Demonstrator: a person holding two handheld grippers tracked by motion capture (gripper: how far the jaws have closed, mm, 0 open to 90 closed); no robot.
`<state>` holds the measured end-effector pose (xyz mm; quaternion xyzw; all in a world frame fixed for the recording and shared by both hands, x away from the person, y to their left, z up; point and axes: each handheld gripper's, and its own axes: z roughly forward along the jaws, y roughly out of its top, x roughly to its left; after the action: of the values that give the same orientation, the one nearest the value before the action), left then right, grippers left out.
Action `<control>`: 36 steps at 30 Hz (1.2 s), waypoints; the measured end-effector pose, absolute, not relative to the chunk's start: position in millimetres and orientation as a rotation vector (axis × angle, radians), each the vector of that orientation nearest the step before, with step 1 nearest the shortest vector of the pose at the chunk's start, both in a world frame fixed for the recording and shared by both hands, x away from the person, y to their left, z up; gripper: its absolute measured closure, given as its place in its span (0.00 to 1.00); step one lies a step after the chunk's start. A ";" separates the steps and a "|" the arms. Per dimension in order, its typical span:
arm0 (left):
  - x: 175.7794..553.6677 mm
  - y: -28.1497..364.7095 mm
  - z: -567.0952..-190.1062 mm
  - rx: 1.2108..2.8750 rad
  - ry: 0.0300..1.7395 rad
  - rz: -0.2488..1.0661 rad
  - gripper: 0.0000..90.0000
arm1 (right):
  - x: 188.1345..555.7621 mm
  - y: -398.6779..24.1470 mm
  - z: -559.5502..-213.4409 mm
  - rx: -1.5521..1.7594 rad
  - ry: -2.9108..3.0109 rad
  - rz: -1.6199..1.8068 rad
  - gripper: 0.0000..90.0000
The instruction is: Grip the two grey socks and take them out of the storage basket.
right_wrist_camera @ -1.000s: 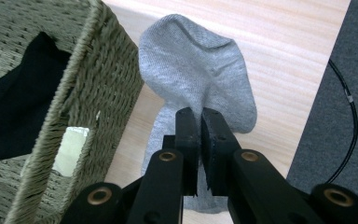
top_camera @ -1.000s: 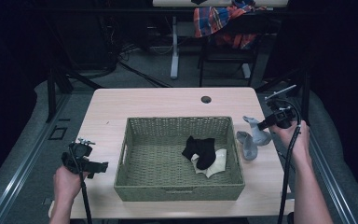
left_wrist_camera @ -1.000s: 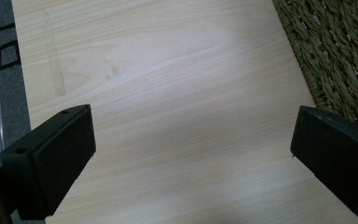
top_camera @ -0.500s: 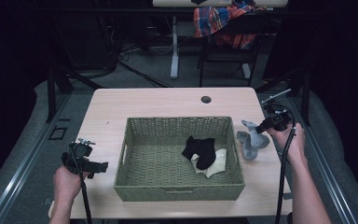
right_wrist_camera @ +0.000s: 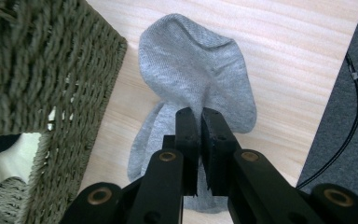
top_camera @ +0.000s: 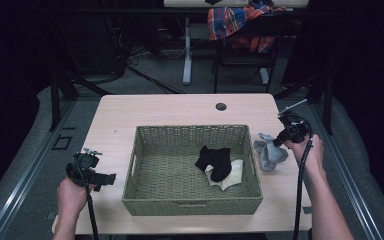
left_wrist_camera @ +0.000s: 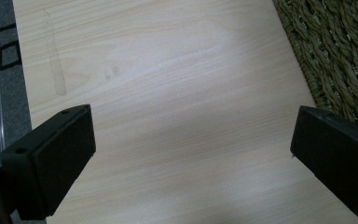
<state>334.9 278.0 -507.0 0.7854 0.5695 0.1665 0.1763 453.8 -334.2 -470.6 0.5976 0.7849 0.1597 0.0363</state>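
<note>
Grey sock (right_wrist_camera: pixel 198 77) pinched between fingers (right_wrist_camera: pixel 187 135)

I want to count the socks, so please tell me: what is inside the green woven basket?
Inside the basket a black sock lies on top of a white sock. The black one covers part of the white one, so anything beneath them stays hidden.

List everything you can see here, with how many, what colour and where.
basket: one, olive woven, middle of table.
black sock: one, black, inside basket, lying on pale cloth.
pale cloth: one, cream, inside basket, right part.
grey sock: one, grey, on table right of basket, pinched by right tongs.
table: one, light wood.
round grommet: one, dark, far edge of table.
plaid cloth: one, red, orange and blue, draped behind table.
left tongs: black, open over bare table left of basket.
right tongs: black, shut on grey sock.
</note>
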 end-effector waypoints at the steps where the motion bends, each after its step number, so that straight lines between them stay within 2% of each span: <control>1: 334.9 278.0 -507.0 2.224 1.613 0.472 0.00 | 453.8 -334.2 -470.6 1.835 2.410 0.490 0.96; 32: 335.0 277.6 -507.0 2.227 1.613 0.469 0.00 | 463.8 -339.1 -512.4 1.925 2.431 0.439 0.95; 36: 334.9 277.7 -507.0 2.226 1.614 0.469 0.00 | 465.1 -339.3 -515.9 1.927 2.444 0.457 0.87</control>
<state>334.9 277.7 -507.0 0.7857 0.5697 0.1656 0.1754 465.1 -339.3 -515.9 0.6126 0.7769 0.1453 -0.0018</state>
